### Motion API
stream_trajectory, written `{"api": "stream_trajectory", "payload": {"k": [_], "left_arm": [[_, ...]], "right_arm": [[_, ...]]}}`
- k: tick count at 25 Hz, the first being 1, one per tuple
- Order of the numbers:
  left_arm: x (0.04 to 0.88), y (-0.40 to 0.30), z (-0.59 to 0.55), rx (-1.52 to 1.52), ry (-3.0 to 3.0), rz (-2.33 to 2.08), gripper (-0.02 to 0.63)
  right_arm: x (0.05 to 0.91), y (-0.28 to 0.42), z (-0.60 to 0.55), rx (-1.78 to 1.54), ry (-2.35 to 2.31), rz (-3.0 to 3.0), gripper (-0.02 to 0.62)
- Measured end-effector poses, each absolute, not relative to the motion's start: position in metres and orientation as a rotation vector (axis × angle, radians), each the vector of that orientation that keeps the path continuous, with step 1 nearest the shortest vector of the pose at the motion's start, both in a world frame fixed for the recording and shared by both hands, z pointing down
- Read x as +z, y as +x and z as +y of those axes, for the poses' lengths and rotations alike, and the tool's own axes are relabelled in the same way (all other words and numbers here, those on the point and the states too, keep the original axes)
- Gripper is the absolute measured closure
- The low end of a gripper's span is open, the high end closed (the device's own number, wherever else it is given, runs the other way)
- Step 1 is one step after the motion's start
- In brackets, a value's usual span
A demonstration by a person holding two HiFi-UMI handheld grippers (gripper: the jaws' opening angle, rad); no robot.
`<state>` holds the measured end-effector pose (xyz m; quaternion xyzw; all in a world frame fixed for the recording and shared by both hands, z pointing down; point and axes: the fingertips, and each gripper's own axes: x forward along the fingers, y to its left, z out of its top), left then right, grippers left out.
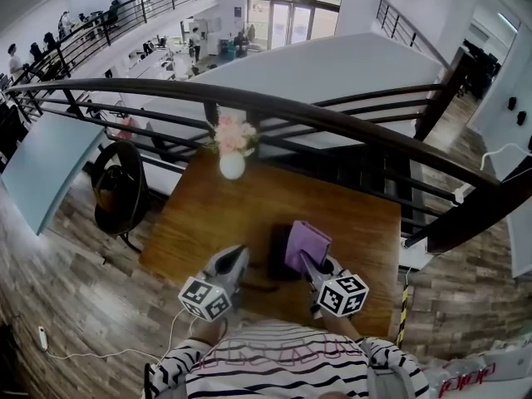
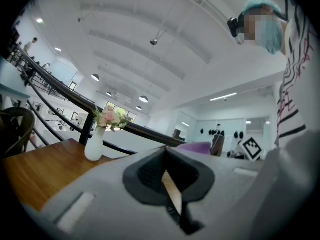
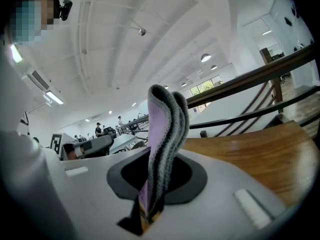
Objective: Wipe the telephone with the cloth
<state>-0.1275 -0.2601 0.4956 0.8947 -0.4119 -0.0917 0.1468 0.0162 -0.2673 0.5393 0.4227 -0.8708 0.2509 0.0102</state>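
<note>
In the head view, my right gripper sits in the lower centre of the frame, clamped on the purple cloth, which stands up from the jaws as a folded pad. The telephone is the dark block just left of the cloth on the wooden table, partly hidden behind it. My left gripper lies lower left of it, close by. A white vase stands well apart at the table's far edge, upper centre.

In the left gripper view, my jaws are drawn together at the centre bottom with nothing between them. The cloth shows right of centre.

In the right gripper view, the cloth rises from my closed jaws at centre, several soft layers pinched near their lower edge.

The cloth looks light and limp, so I judge it needs a grip low on the fold, as it has now. The telephone looks rigid and may slide, so steadying its body with my left gripper seems wise.
</note>
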Motion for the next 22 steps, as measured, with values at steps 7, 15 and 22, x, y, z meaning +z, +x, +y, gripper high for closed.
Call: {"api": "stream_trajectory", "payload": {"k": [7, 15, 22], "left_arm": [[0.4992, -0.1279, -0.2614, -0.255, 2.568, -1.194, 0.607], [0.5018, -0.1275, -0.2659, -0.249, 2.552, -1.201, 0.607], [0.5029, -0.1217, -0.2684, -0.255, 2.542, -1.197, 0.607]], "right_arm": [[0.5431, 0.0204, -0.2657, 0.770, 1.318, -2.701, 0.542], [0.5462, 0.0206, -0.2690, 0.804, 1.318, -2.696, 0.543], [0.5473, 0.0260, -0.2722, 0.798, 1.323, -2.693, 0.543]]}}
